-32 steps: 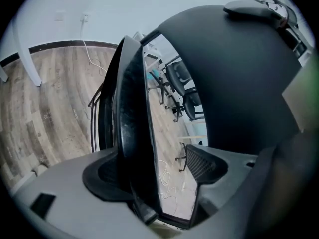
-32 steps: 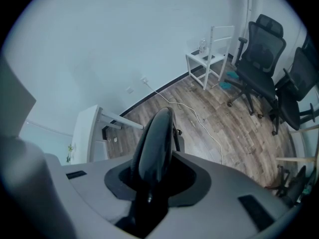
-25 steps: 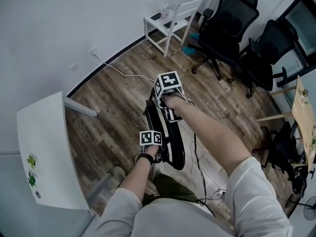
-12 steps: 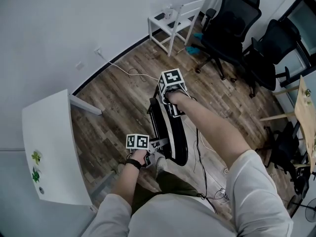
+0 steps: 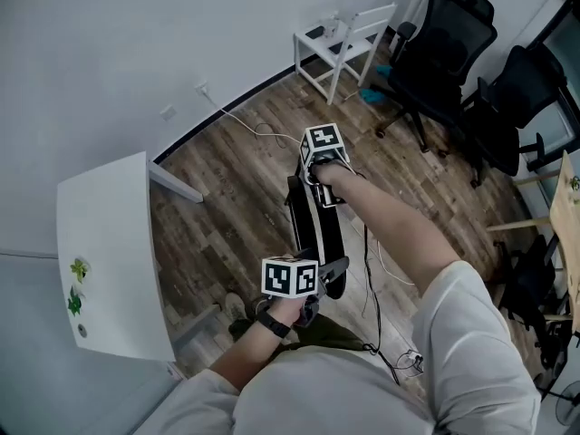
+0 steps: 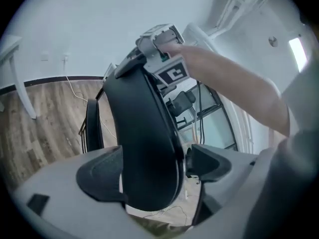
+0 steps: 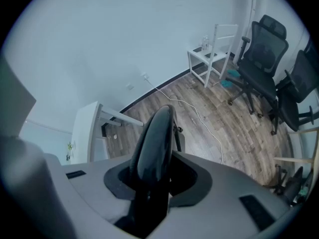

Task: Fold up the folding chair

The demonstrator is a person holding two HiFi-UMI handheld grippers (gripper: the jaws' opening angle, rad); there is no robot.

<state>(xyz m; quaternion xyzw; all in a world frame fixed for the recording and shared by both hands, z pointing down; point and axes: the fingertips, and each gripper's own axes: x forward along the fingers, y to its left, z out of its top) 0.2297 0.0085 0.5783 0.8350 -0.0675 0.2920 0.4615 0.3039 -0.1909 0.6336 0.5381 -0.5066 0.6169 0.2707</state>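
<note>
The black folding chair (image 5: 317,220) stands on the wooden floor in front of me, its seat swung up close against the back. My right gripper (image 5: 324,191) points steeply down and is shut on the top rim of the backrest (image 7: 157,133). My left gripper (image 5: 324,279) is lifted at the chair's near end. Its jaws have just been opening wider, and the thick black seat (image 6: 144,133) fills the gap between them, touching both pads (image 6: 99,176). The right gripper's marker cube (image 6: 164,59) shows at the top of the left gripper view.
A white table (image 5: 109,243) stands at the left against the wall. A white wooden chair (image 5: 349,34) and two black office chairs (image 5: 444,43) stand at the back. A white cable (image 5: 245,125) runs across the floor, and dark cables (image 5: 381,270) lie by my feet.
My left gripper has risen with the seat between its jaws, and the seat has swung up towards the backrest. The right gripper has stayed on the backrest's top rim.
</note>
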